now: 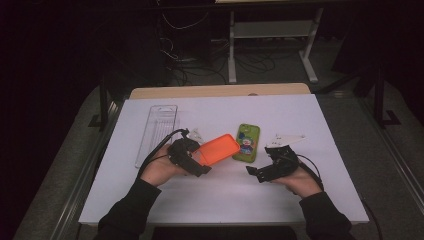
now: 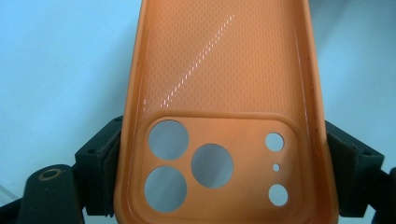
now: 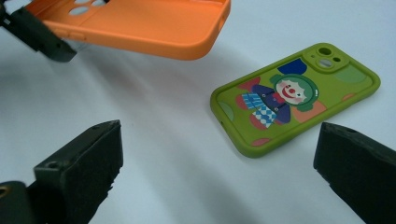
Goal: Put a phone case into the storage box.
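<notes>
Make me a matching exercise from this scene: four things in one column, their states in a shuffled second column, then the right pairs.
Things:
1. orange phone case
2. green phone
3. clear tray
4. right gripper

States:
a. lies flat, cartoon clown upward
b. open, holding nothing
c. clamped at its camera end by the left gripper, lifted off the table
d. lies far left, untouched

Pairs: 1-c, 2-a, 3-d, 4-b

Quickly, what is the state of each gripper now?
Left gripper: shut on the orange silicone phone case.
Right gripper: open, holding nothing, aimed toward the green clown-print phone case.
</notes>
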The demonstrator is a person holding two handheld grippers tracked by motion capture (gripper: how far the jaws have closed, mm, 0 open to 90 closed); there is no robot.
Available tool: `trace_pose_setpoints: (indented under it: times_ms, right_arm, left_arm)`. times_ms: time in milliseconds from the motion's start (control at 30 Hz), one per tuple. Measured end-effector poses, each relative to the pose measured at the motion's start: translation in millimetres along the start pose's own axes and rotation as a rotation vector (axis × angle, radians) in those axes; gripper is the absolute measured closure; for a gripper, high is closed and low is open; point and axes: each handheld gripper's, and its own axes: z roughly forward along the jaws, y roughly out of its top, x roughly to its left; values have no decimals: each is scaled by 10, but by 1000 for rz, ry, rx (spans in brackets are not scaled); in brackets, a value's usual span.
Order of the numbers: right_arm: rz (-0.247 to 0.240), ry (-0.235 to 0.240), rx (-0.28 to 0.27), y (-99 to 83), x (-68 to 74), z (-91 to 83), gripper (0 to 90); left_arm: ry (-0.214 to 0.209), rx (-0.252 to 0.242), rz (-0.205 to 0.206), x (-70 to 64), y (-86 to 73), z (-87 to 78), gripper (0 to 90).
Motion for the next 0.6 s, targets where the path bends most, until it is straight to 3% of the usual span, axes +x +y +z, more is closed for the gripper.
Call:
trace_pose_setpoints:
  times_ms: [67, 367, 600]
  right_arm:
    - [30, -22, -15, -37, 51, 48, 5]
    - [16, -56, -5, -118, 100, 151, 5]
    - [-38, -69, -28, -100, 222, 214, 3]
  left_arm:
    - [3, -2, -7, -7, -6, 7, 162]
    - [2, 10, -6, -88, 25, 60, 162]
    - [5, 8, 1, -109, 25, 55, 162]
